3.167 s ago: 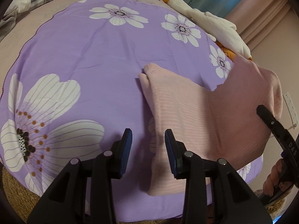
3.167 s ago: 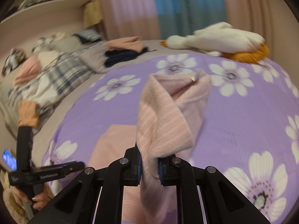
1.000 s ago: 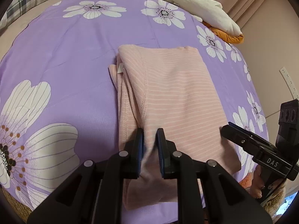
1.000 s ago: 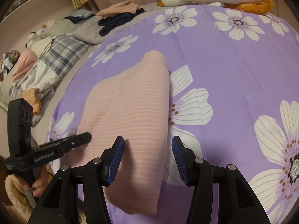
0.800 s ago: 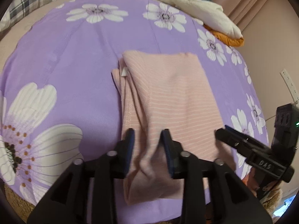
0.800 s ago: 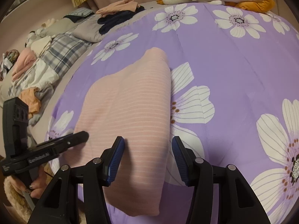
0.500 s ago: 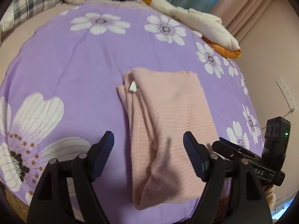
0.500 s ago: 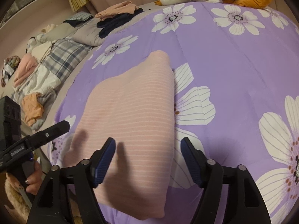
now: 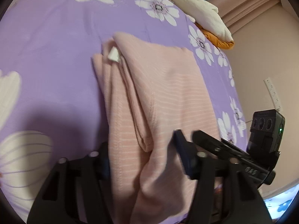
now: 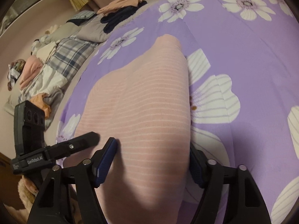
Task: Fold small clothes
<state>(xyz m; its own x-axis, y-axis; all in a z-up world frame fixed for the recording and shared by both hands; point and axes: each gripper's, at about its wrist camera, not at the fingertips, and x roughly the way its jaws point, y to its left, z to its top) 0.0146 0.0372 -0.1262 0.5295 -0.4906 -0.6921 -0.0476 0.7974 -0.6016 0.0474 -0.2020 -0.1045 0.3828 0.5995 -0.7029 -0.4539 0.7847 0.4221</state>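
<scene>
Lay folded lengthwise on the purple flowered bedspread (image 9: 56, 37): pink striped garment (image 9: 160, 97), a long narrow strip running from the near edge of the bed toward the far side, white label (image 9: 113, 54) poking out at its far left corner, layered edges stacked along the left side. Looked, by judgement, ready for a crosswise fold, near end carried over to the far end. Called for both near corners gripped through every layer, lifted together and level, then set down with edges matched to the far hem. Risked a skewed fold or a slipped lower layer on the left, where the stacked edges sat loose and slightly bunched near the left claw.

Straddled the near end of the cloth from the left: left gripper (image 9: 143, 156), jaws spread wide, released, nothing pinched, fabric passing between the fingers. Sat beside it on the right, over the same near end: right gripper (image 10: 153, 160), likewise spread wide and empty, cloth bulging up between its blue pads (image 10: 104, 165). Pointed both low and forward along the strip.

Rested well apart at the far edge: white and orange plush (image 9: 201, 13); heaped further left, loose clothes (image 10: 46, 71).
</scene>
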